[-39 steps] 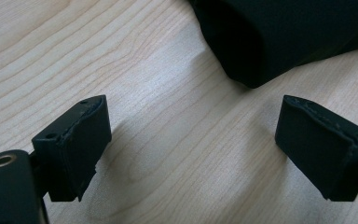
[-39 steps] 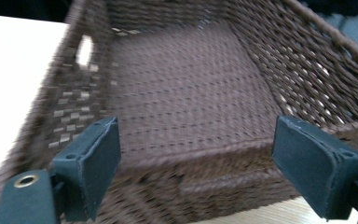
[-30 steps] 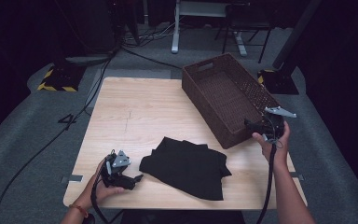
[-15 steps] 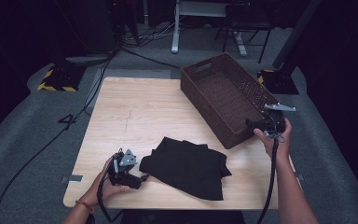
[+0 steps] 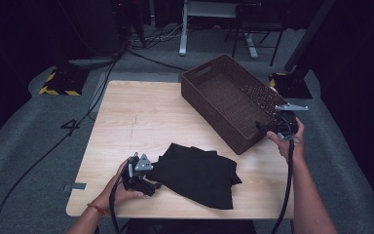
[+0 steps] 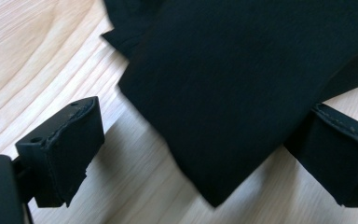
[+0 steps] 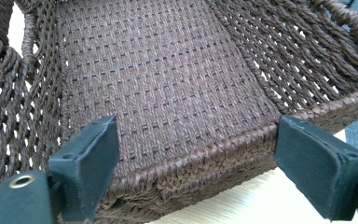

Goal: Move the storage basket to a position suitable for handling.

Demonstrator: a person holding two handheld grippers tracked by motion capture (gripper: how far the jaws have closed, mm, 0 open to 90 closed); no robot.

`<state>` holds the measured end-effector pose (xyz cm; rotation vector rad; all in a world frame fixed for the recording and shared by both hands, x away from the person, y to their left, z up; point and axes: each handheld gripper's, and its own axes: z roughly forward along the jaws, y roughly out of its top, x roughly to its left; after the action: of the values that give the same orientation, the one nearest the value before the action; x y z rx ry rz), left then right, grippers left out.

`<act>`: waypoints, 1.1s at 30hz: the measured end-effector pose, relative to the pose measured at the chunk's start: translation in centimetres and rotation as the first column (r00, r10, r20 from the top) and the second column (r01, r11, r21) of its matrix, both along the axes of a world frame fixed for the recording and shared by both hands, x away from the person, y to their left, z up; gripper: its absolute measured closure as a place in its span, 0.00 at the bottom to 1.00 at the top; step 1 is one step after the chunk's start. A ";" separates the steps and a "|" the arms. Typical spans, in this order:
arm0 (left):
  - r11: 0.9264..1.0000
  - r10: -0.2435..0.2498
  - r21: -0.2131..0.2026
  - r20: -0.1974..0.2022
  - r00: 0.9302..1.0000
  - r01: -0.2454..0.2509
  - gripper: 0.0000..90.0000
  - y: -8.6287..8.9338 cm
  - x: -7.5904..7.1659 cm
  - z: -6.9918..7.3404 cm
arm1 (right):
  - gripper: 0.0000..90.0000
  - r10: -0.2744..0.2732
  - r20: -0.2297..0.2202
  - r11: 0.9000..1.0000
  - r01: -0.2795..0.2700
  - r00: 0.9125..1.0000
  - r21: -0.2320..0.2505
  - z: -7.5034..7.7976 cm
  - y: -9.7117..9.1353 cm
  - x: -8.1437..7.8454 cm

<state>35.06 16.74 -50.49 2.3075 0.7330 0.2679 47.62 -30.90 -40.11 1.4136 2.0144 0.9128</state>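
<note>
Dark studio floor surrounds a light wooden table [image 5: 141, 122], where we work with two hand-held grippers.

1. Nearest us, the left gripper [image 5: 148, 185] lies low at the table's front edge. Compared with a second ago, it has slid sideways along the table toward the black cloth [image 5: 199, 173], and it now meets the cloth's left corner. In the left gripper view, that corner [image 6: 223, 93] lies flat on the wood between the jaws, which stand wide apart. Neither pad presses on the fabric, so we judge the grip not yet made.

2. The black cloth lies crumpled and roughly folded on the front half of the table, well apart from the basket. Its outline looks unchanged across the three moments, so we take it as not yet lifted.

3. Farther off, the right gripper [image 5: 265, 127] hovers at the near right corner of the brown woven basket [image 5: 209, 85], much where it was a second ago. In the right gripper view the basket's rim [image 7: 200, 154] runs between the open jaws with clear gaps on both sides; nothing is clamped. The basket's inside is bare.

4. Meaning for the work: we judge that the approach to the cloth is done on the left side, and closing on the corner comes next. The right gripper seems placed to steady the basket, a likely destination for the cloth.
</note>
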 end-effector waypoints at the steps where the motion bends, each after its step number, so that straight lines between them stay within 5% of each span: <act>1: 1.000 -0.001 -0.005 -0.001 1.000 0.001 0.06 -0.2 0.0 0.0 | 0.17 0.011 -0.002 1.000 -0.011 1.000 -0.001 0.0 0.1 0.1; 15: 0.999 -0.047 -0.003 0.000 0.999 0.047 0.06 -2.0 -0.2 0.0 | 0.18 0.167 -0.008 0.986 -0.167 0.986 0.010 0.1 1.9 -0.5; 21: 0.999 -0.054 0.000 0.002 0.999 0.054 0.06 -2.3 -0.5 0.0 | 0.18 0.240 -0.019 0.971 -0.240 0.971 0.002 0.2 3.0 -1.1; 22: 0.999 -0.054 0.000 0.000 0.999 0.054 0.06 -2.4 -0.5 0.0 | 0.19 0.275 -0.023 0.962 -0.275 0.961 0.004 0.2 3.3 -1.4; 28: 0.999 -0.053 -0.001 0.000 0.999 0.053 0.06 -2.4 -0.6 0.0 | 0.20 0.325 -0.037 0.945 -0.323 0.945 0.045 0.1 3.4 -1.7; 31: 0.999 -0.053 -0.002 0.000 0.999 0.053 0.06 -2.4 -0.6 0.0 | 0.20 0.310 -0.021 0.950 -0.309 0.951 0.040 -0.1 3.6 -1.8; 33: 0.999 -0.053 -0.001 0.000 0.999 0.053 0.06 -2.4 -0.6 0.0 | 0.22 0.262 -0.003 0.965 -0.262 0.965 -0.004 -0.1 4.4 -2.3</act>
<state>34.45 14.32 -50.49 2.3219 0.6712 0.2438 45.27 -26.47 -40.19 1.1627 2.2406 1.0141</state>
